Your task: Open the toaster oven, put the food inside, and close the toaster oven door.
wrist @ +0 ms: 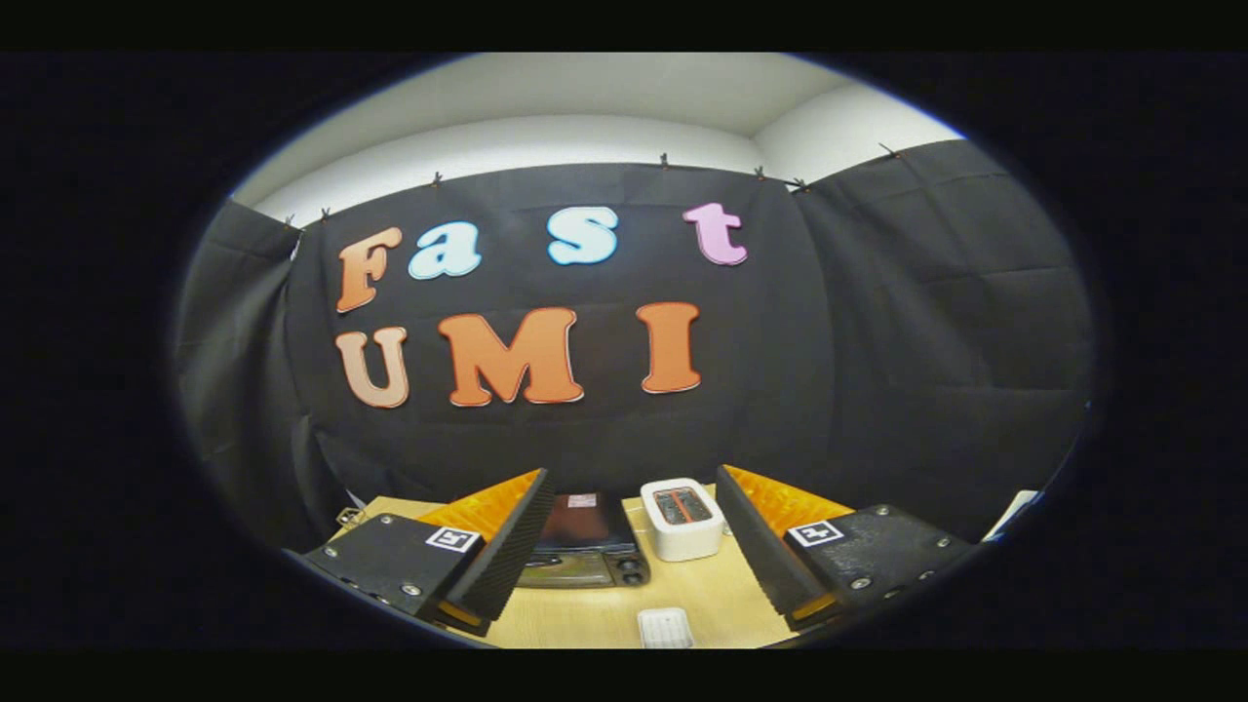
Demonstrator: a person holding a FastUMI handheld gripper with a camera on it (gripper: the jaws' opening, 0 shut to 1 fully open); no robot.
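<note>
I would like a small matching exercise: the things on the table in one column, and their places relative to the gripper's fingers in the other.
Things:
1. toaster oven
2. white toaster
3. small white item
4. gripper

Places or states:
a. nearest, low between the fingers
b. open, holding nothing
c. dark, beyond the fingers, door closed
d. right beside the oven

Pairs: 1-c, 2-d, 3-a, 4-b

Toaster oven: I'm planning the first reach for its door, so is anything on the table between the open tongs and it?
Nothing visible does. The dark toaster oven sits beyond the open tongs; the white pop-up toaster stands beside it, clear of the door.
</note>
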